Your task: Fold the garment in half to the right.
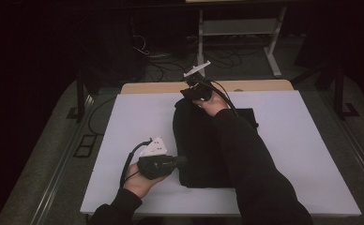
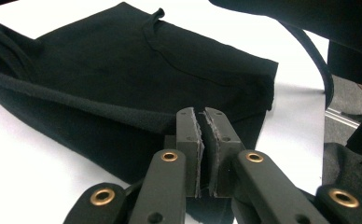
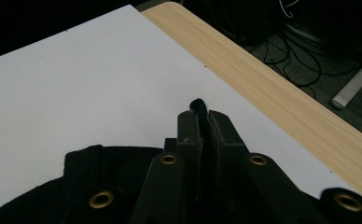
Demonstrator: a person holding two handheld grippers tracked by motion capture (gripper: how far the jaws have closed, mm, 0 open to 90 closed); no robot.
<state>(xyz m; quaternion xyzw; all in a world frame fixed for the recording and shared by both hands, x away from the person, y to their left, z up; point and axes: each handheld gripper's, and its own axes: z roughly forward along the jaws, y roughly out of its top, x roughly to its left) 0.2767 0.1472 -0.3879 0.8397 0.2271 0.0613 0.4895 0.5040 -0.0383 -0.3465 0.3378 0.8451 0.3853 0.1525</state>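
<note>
A black garment point(image 1: 196, 140) lies folded lengthwise on the white board point(image 1: 307, 140). My left gripper point(image 1: 182, 161) points right at the garment's near left edge. In the left gripper view its jaws point(image 2: 203, 116) stand together, and a thick folded edge of the garment point(image 2: 123, 70) rises off the board to them. My right gripper point(image 1: 188, 92) is at the garment's far end. In the right gripper view it point(image 3: 202, 114) is shut, with a tuft of the garment point(image 3: 197, 104) poking out between the tips. The right forearm's dark sleeve point(image 1: 250, 159) covers much of the cloth.
The board rests on a wooden table whose far edge point(image 1: 161, 87) point(image 3: 272, 93) shows beyond it. Bare white board lies left and right of the garment. Cables point(image 1: 227, 58) and a white stand point(image 1: 238, 28) sit on the floor beyond the table.
</note>
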